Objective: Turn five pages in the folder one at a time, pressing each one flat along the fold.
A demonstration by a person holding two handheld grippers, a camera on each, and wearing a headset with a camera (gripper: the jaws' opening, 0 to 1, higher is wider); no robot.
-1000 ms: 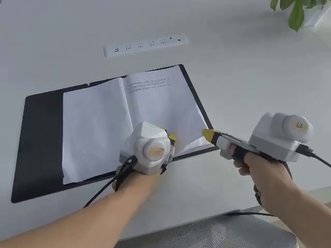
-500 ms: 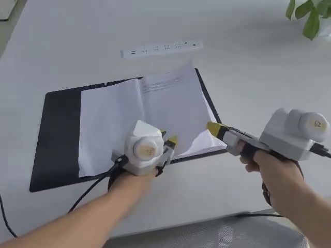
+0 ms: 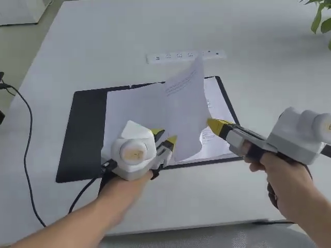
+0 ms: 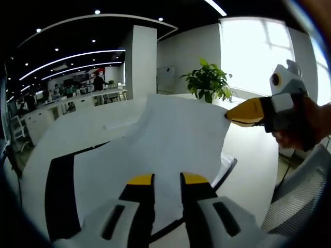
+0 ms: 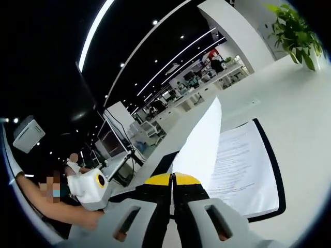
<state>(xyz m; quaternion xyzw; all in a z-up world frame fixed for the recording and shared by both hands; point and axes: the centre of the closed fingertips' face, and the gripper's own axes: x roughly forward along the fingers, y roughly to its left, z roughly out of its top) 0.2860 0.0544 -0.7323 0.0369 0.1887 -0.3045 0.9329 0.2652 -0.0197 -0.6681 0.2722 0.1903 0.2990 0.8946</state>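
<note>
1 page [image 3: 183, 111] stands mid-turn, its edge clenched by the right gripper [image 3: 214, 125]; the left gripper [image 3: 164, 138], jaws released, hovers over the folder [image 3: 85, 134], likely to press the fold.

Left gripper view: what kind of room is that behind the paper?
Most likely a big open-plan office: long rows of desks, curved strip lights in the dark ceiling, and a potted plant on the white worktop.
</note>
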